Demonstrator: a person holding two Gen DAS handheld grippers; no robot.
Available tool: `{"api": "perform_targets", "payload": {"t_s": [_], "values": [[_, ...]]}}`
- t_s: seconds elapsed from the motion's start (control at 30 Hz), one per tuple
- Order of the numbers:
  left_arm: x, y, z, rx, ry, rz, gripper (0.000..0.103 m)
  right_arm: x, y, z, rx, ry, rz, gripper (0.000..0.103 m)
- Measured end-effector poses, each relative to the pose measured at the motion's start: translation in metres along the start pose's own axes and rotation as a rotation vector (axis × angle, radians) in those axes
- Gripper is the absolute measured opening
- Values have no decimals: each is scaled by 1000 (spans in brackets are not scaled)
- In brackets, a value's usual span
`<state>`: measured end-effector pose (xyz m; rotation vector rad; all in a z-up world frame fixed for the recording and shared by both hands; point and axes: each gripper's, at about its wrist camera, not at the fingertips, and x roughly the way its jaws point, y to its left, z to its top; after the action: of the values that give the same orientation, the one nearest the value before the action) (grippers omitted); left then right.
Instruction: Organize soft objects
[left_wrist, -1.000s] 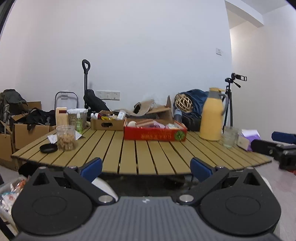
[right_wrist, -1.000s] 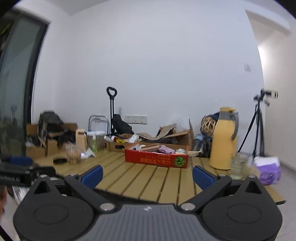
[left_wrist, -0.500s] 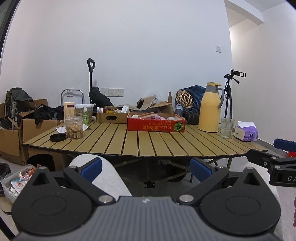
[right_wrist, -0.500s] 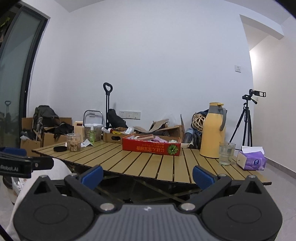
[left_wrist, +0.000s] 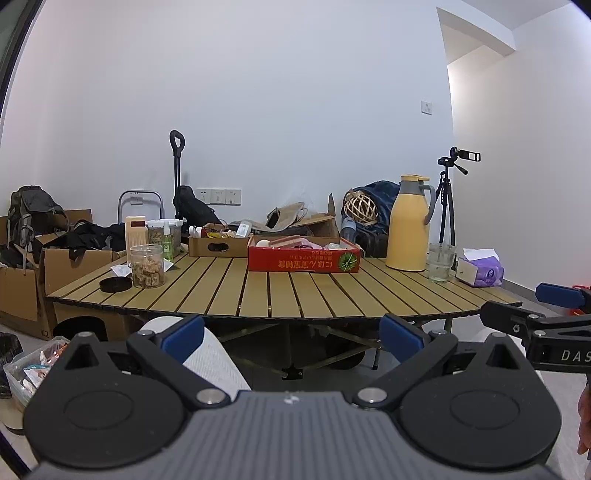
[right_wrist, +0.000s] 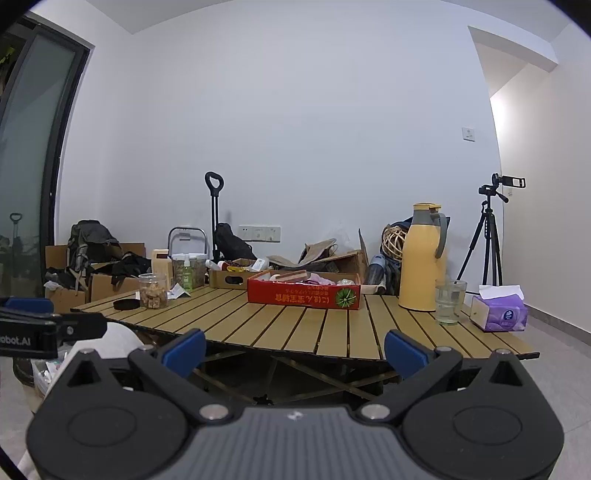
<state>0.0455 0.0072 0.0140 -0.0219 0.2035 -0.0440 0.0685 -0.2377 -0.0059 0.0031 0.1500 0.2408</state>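
Hovering level before table (left_wrist: 280, 291): left tool (left_wrist: 291, 334), right tool (right_wrist: 295, 345), jaws spread, empty.

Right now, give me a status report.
Left gripper open, empty. Right gripper open, empty. Red box of soft items across table, untouched. Nothing blocking.

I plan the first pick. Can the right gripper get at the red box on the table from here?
Probably yes: the right gripper is open, and bare slats of the table lie before the red box. It is far back, though, so a long approach is needed.
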Motion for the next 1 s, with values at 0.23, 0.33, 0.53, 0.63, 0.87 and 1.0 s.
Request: {"api": "perform_targets", "payload": {"t_s": [0.23,0.33,0.53,0.63,0.87,1.0], "values": [[-7,-1,-1,5,-12,-5,103,-6,2,0,-4,-8,7,103],[-9,-1,-1,6,-15,-6,103,-9,3,-1,-6,-8,10,103],[-14,-3,-2,7,-19,-7,103,-11,3,-1,-1,-10,12,103],[-14,-3,-2,7,-20,-7,103,-13,4,-2,0,-11,11,103],[-16,-3,-1,8,-23,-7,103,-17,3,-3,1,-22,9,103],[-18,-4,-1,9,-26,-7,103,-17,3,-3,0,-22,11,103]]}}
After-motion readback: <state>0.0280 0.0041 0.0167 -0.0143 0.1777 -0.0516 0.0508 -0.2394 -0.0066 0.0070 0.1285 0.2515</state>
